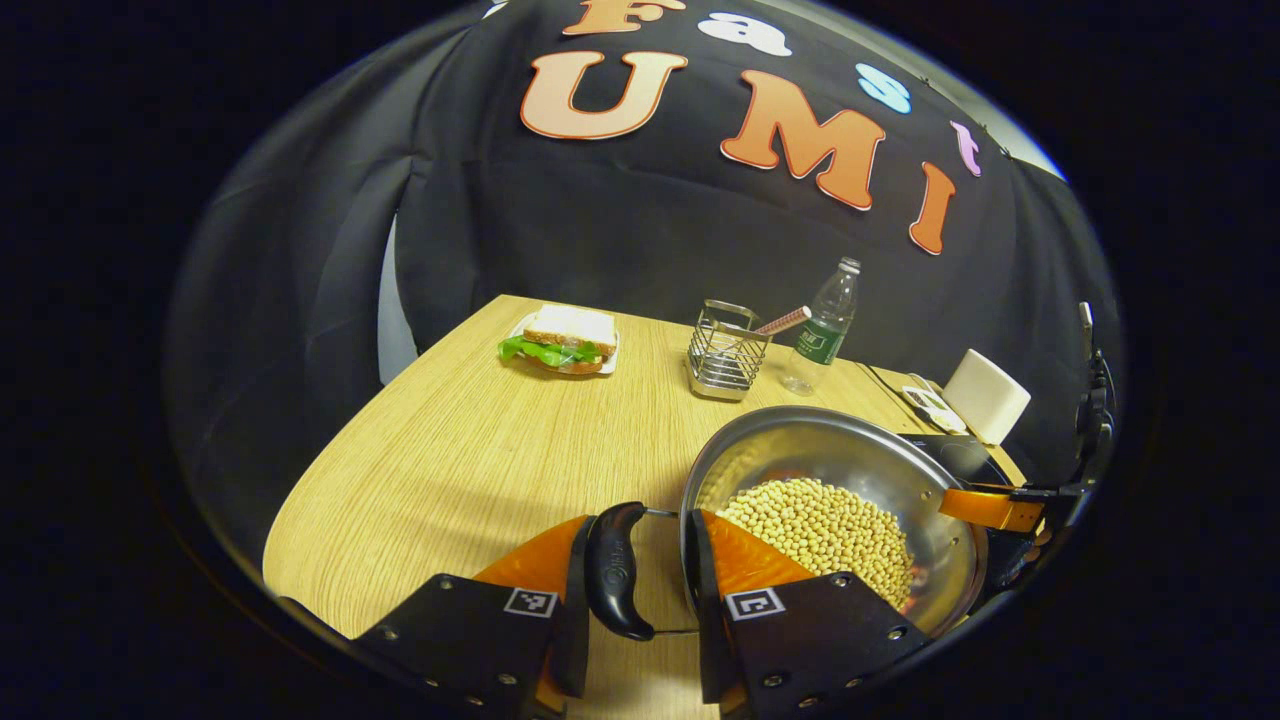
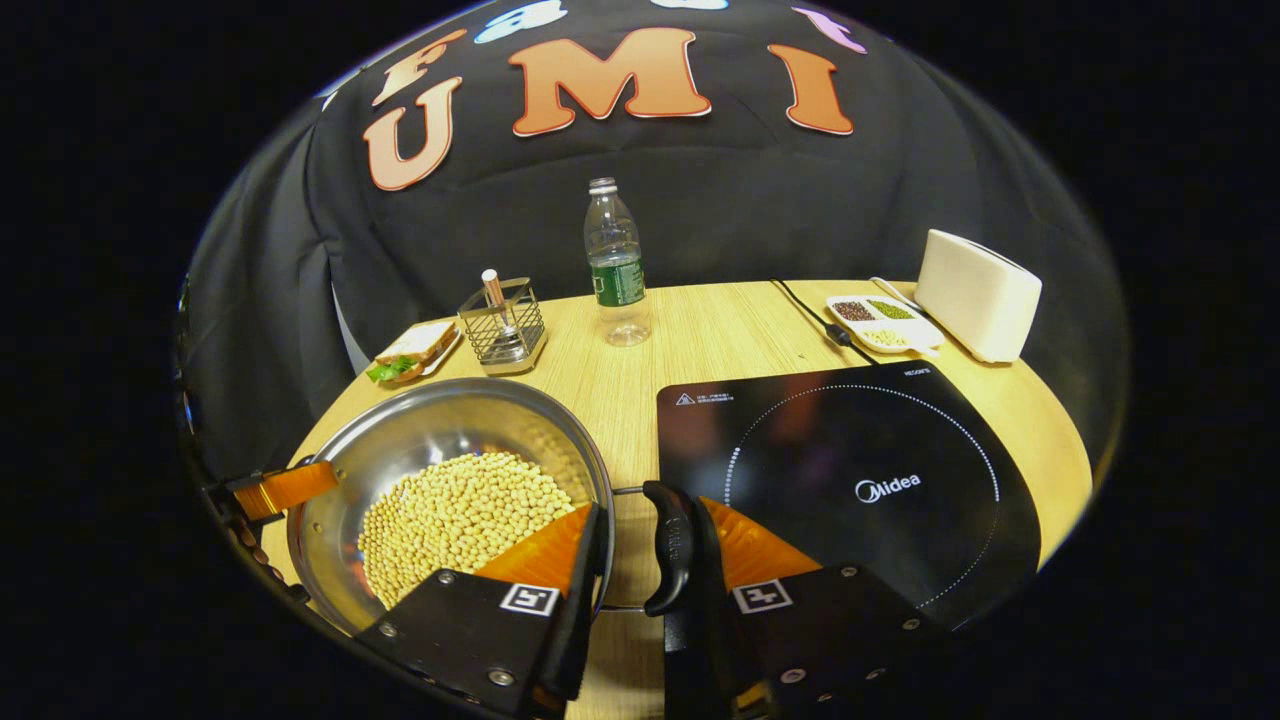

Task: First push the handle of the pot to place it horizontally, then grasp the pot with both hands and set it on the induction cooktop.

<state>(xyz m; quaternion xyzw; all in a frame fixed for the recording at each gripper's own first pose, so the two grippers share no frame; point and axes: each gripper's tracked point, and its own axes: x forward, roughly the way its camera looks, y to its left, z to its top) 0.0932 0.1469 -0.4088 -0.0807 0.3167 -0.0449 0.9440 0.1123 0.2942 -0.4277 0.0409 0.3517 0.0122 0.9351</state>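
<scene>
Your left gripper [image 1: 640,585] straddles the pot's left handle [image 1: 615,582], jaws wide, not clamped. Right gripper [image 2: 640,560] same on right handle [image 2: 668,548]: touches one finger, gap on other side. Pot [image 2: 440,440] w/ beans [image 2: 455,520] sits on table beside cooktop [image 2: 850,480]. Lift w/o full squeeze & handles slip, beans spill.
</scene>
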